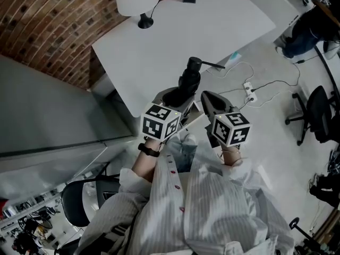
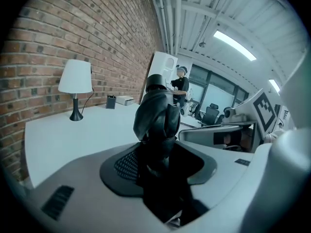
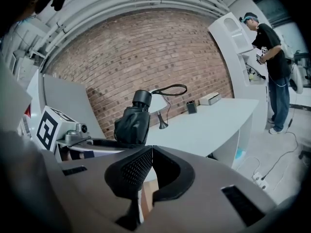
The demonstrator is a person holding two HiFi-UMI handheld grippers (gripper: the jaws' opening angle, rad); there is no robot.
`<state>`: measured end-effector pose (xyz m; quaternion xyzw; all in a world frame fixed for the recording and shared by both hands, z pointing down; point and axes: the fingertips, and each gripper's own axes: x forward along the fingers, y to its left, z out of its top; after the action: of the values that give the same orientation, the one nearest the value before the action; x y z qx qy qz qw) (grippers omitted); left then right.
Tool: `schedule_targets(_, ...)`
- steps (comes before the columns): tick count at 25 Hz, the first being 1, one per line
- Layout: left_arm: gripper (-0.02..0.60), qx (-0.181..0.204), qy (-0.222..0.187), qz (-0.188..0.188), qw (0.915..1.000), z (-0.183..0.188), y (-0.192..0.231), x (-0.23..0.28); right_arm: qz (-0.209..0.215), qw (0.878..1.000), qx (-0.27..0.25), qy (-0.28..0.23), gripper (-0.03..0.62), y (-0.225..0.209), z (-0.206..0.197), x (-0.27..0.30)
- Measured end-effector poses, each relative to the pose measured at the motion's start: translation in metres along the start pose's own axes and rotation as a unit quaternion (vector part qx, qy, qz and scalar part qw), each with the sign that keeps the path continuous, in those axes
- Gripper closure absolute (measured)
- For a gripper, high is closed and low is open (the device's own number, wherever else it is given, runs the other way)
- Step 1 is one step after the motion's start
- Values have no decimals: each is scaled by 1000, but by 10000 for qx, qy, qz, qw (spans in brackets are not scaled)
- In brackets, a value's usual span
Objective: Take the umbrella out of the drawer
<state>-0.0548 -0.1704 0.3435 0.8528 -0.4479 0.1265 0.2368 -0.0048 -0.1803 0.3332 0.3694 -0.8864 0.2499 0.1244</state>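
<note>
Your left claw (image 2: 160, 165) grips the folded black umbrella (image 2: 156, 113) up by the desk (image 1: 175, 36), right claw (image 3: 148, 152) pinched shut and empty, no drawer in view, so removal looks done.

The left gripper (image 1: 179, 95) and the right gripper (image 1: 208, 101) were held side by side in front of the chest, the right one just to the right of the left, near it but not touching. Both were pointed forward and slightly downward. The left gripper's jaws were set wide and pressed on the folded umbrella (image 2: 156, 114), which stood up between them. The right gripper's jaws were closed at the tips, with nothing between them. The left wrist (image 1: 149, 150) was bared just behind its gripper's marker cube (image 1: 159, 122).
</note>
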Motion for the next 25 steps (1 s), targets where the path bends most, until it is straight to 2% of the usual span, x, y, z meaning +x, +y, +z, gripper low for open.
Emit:
schedule_targets(5,376,39,-403,3,9992,24,-4,-16,164,9995,-158,-227,559,7,25,-4)
schedule_targets(13,376,151,-802,25,9967,49,-8,-31,349,9975,-449,-422,559,16,51,-3)
schedule_targets(25,376,101,-1058,-36,9943,67,-4,-39,415,9964,-576,-467,559,24,61,3)
